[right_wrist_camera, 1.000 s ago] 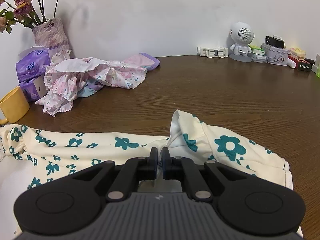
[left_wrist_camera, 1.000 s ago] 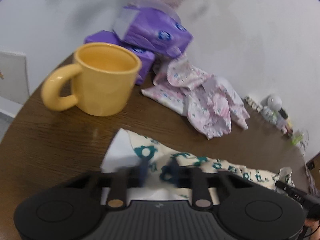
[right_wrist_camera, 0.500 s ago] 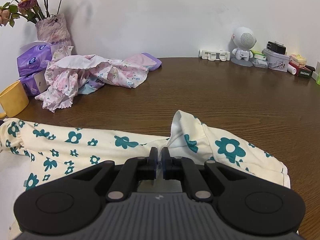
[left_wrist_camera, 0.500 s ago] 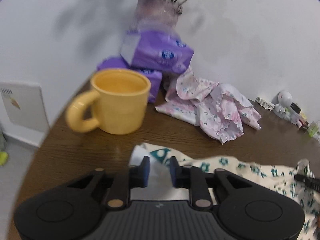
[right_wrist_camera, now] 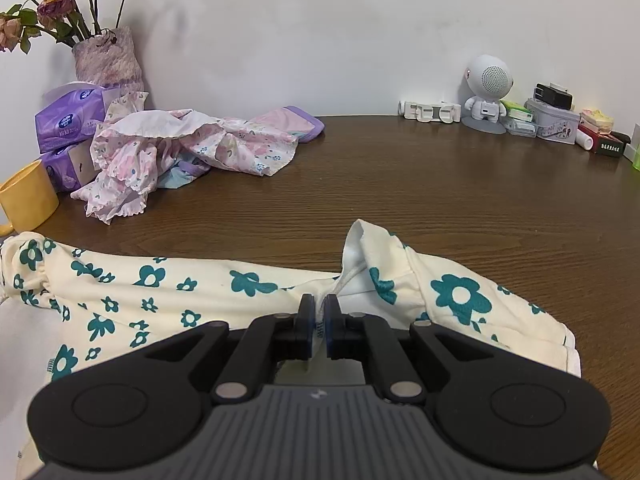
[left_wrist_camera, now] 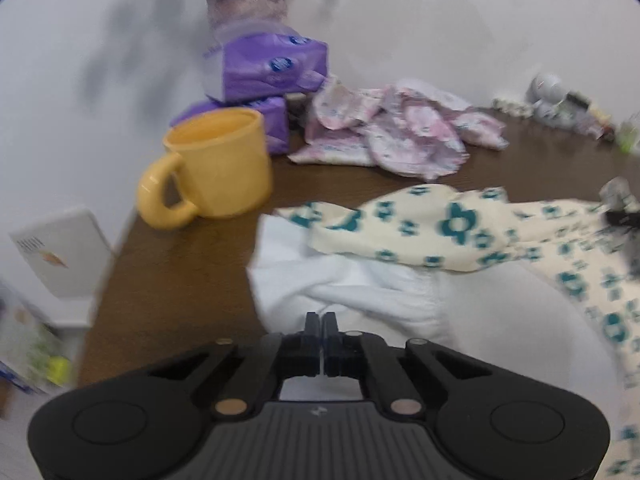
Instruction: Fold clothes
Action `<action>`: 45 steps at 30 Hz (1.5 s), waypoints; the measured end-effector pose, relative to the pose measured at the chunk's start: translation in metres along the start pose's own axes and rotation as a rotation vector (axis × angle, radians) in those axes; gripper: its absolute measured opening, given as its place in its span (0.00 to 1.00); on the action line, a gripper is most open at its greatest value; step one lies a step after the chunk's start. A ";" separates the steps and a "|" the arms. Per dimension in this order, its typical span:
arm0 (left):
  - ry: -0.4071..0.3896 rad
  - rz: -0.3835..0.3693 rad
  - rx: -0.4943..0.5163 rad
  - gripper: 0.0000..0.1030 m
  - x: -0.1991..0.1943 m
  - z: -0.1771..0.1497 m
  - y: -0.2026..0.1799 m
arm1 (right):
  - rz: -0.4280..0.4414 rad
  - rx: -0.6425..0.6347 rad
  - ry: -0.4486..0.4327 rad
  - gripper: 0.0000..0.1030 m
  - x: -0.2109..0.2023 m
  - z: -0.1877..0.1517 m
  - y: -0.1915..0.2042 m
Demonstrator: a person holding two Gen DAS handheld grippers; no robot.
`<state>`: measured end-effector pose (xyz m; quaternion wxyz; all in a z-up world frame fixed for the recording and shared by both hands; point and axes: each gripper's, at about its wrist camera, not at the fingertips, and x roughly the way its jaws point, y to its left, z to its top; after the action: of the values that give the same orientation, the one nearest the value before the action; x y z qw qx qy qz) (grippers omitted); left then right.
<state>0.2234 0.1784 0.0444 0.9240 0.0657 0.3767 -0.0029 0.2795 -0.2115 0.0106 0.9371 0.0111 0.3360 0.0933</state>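
Two hand-held grippers logged, one per wrist view.

Left gripper (left_wrist_camera: 321, 322): at 6 o'clock of its view, pointed downward at the table. Jaws closing, pads all but met, no cloth seen between them. Tips right at the near edge of the white lining (left_wrist_camera: 340, 280); contact not determinable through blur.

Right gripper (right_wrist_camera: 319, 308): at 6 o'clock of its view. Jaws almost fully closed, clamped on a thin fold of the floral garment (right_wrist_camera: 160, 280), with a white seam edge visible between the pads.

Floral garment: cream with teal flowers, spread flat on the brown table (right_wrist_camera: 400, 184), running from 9 o'clock to 4 o'clock across the right wrist view. One raised fold standing just beyond the right pads, toward 12 o'clock.

Yellow mug (left_wrist_camera: 224, 164): at 10 o'clock in the left wrist view, upright, handle toward camera, near the garment's end but apart from it.

Pink floral clothes (right_wrist_camera: 180, 144): crumpled heap at 10 o'clock in the right wrist view, well apart from the floral garment.

Purple tissue packs (left_wrist_camera: 272, 68): two, stacked, behind the mug, touching the pink heap.

Vase (right_wrist_camera: 108, 60): against the wall at 11 o'clock, holding dried flowers.

White robot figure (right_wrist_camera: 488, 88): at 2 o'clock by the wall, beside small boxes.
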 end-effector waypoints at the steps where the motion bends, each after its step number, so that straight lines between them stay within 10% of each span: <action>1: -0.005 0.029 0.005 0.00 0.000 0.001 0.003 | 0.002 0.002 0.000 0.05 0.000 0.000 -0.001; 10: 0.006 0.099 -0.135 0.10 -0.003 0.003 0.041 | -0.002 -0.014 -0.003 0.05 0.000 -0.001 0.001; 24: -0.012 -0.250 -0.360 0.56 0.017 0.042 0.023 | -0.004 -0.023 -0.007 0.05 0.000 -0.002 0.002; 28: 0.028 -0.249 -0.485 0.51 0.041 0.042 0.030 | -0.002 -0.025 -0.007 0.05 0.000 -0.002 0.002; 30: 0.022 -0.268 -0.489 0.00 0.047 0.041 0.030 | -0.001 -0.026 -0.008 0.05 0.000 -0.002 0.002; 45: -0.047 -0.169 -0.342 0.02 0.040 0.030 0.018 | 0.000 -0.038 -0.011 0.05 -0.001 -0.003 0.002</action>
<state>0.2742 0.1939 0.0400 0.9268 -0.1242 0.3540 -0.0179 0.2769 -0.2096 0.0094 0.9391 -0.0061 0.3289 0.0997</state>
